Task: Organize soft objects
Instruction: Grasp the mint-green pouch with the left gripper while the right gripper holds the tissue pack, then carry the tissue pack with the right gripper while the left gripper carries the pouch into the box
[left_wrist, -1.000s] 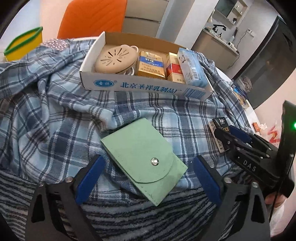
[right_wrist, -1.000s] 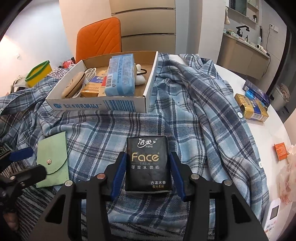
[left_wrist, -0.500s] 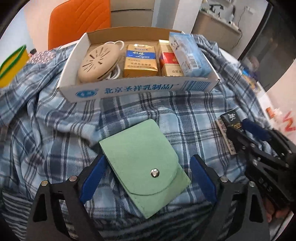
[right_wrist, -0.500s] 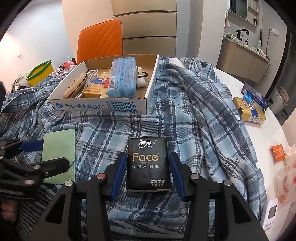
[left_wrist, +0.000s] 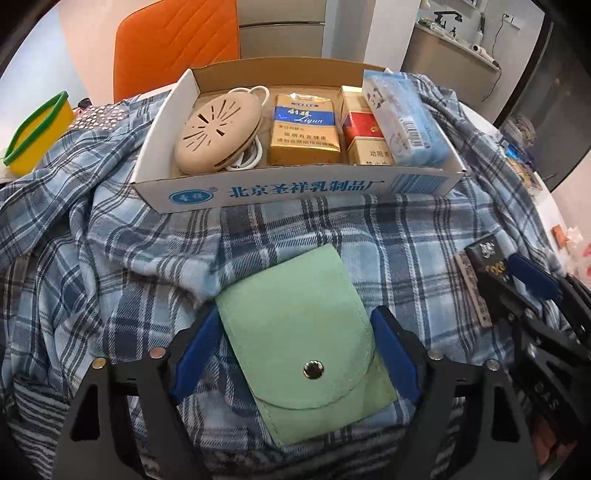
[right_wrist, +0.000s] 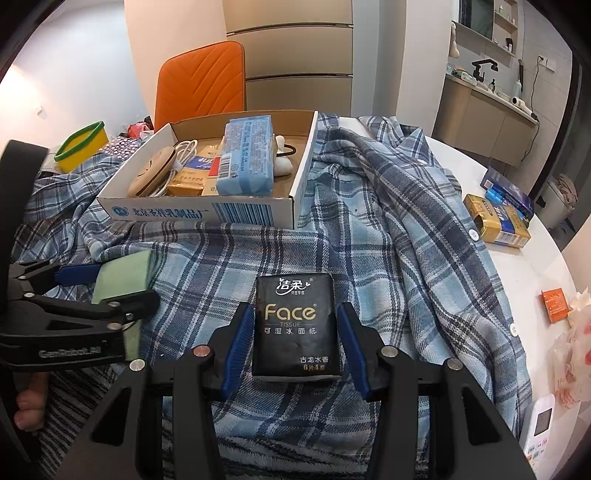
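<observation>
My left gripper (left_wrist: 295, 328) is shut on a green felt pouch (left_wrist: 299, 343) with a metal snap, held just above the blue plaid shirt (left_wrist: 110, 258). The pouch also shows in the right wrist view (right_wrist: 122, 280). My right gripper (right_wrist: 293, 317) is shut on a black Face tissue pack (right_wrist: 293, 325), held over the shirt (right_wrist: 388, 240). The pack shows at the right of the left wrist view (left_wrist: 487, 262). A cardboard box (left_wrist: 295, 188) sits on the shirt beyond both grippers.
The box holds a beige round case (left_wrist: 218, 140), cigarette packs (left_wrist: 303, 133) and a blue tissue pack (left_wrist: 402, 118). An orange chair (right_wrist: 201, 85) stands behind. A yellow tub (right_wrist: 79, 147) is at left. A gold box (right_wrist: 495, 221) lies on the white table (right_wrist: 524, 266) at right.
My left gripper has closed in on the green pouch and gripped it, turning it upright in view. The box looks closer in the left view. The right gripper still holds the tissue pack.
</observation>
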